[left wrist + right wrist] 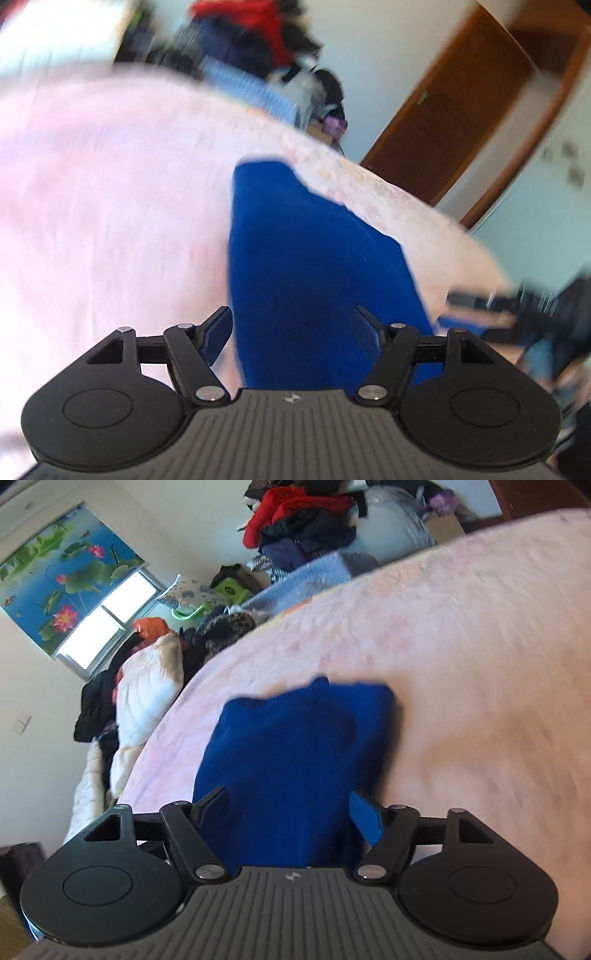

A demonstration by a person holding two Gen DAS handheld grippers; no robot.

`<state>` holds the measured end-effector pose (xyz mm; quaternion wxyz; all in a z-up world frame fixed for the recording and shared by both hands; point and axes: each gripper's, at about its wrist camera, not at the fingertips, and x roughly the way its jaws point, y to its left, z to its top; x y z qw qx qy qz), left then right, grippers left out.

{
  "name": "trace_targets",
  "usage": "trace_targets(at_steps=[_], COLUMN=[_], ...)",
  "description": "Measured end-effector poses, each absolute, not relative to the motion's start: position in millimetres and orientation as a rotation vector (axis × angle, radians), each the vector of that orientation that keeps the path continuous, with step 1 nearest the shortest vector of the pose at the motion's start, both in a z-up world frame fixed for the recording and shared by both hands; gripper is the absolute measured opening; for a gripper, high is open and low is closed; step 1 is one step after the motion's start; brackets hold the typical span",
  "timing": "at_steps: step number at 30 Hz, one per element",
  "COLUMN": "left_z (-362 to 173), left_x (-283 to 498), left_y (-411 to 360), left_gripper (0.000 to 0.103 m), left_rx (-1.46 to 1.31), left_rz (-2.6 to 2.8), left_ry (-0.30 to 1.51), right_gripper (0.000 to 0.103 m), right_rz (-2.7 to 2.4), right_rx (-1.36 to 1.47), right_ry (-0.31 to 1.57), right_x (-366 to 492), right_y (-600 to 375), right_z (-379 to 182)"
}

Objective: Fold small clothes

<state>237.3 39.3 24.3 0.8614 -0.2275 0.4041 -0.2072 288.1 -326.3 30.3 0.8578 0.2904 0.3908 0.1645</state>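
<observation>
Both tools released, cloth straight ahead

Blue cloth (314, 266) lies on the pink bed (92, 203), its long axis running away from my left tool (291, 328) and right tool (288, 808); neither's clearly nearer.

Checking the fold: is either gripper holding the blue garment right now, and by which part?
Neither. Both the left gripper and right gripper are open over the blue garment, which lies released on the pink blanket.

Motion blur smears the pink bedspread (92, 203), and the blue garment's (314, 258) near end hides behind the left gripper (293, 328).
</observation>
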Motion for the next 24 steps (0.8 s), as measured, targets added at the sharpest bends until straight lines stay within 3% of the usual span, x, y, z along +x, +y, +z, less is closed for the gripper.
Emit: trace_targets(at_steps=[4, 10, 13, 18, 24], left_z=[-17, -33, -32, -23, -25], left_x=[231, 239, 247, 254, 250], left_y=[56, 53, 45, 57, 60], left_gripper=[0.071, 0.075, 0.075, 0.075, 0.075], left_rx=[-0.759, -0.919, -0.896, -0.853, -0.806], left_rz=[-0.517, -0.605, -0.620, -0.637, -0.669], left_ry=[1.002, 1.031, 1.063, 1.036, 1.055], right_gripper=[0.073, 0.075, 0.071, 0.055, 0.051], right_rz=[0.385, 0.490, 0.511, 0.517, 0.523], right_rx=[0.699, 0.822, 0.877, 0.896, 0.916], right_ry=[0.943, 1.015, 1.033, 1.063, 1.044], right_x=[261, 268, 281, 281, 275], right_y=[-336, -320, -315, -324, -333], right_z=[2, -18, -23, -28, -33])
